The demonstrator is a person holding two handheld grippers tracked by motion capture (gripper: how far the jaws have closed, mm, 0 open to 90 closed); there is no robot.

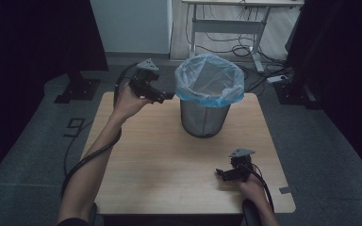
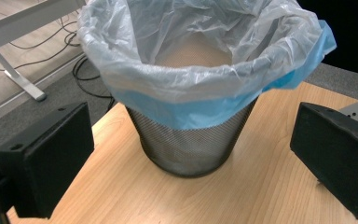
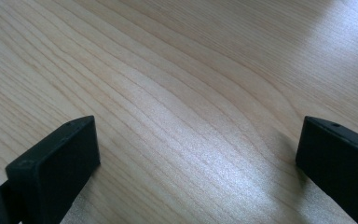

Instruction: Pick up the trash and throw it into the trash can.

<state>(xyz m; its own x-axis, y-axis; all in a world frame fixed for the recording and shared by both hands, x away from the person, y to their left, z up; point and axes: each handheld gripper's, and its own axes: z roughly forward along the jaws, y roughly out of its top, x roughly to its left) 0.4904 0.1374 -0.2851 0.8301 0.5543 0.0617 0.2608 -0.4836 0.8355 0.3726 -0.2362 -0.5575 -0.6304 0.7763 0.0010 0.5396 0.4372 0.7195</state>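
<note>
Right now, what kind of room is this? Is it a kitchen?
Probably not a kitchen: it looks like a lab or office workroom. A wooden table holds a mesh bin lined with a blue bag, cables trail across the floor under a desk, and dark curtains hang around.

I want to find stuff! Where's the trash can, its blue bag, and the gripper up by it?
Wire mesh trash can (image 1: 202,120), high view, on its mesh side.
Blue bag (image 2: 200,112), left gripper view, on the folded-over blue band.
Left gripper (image 1: 167,96), high view, between its fingertips.
</note>
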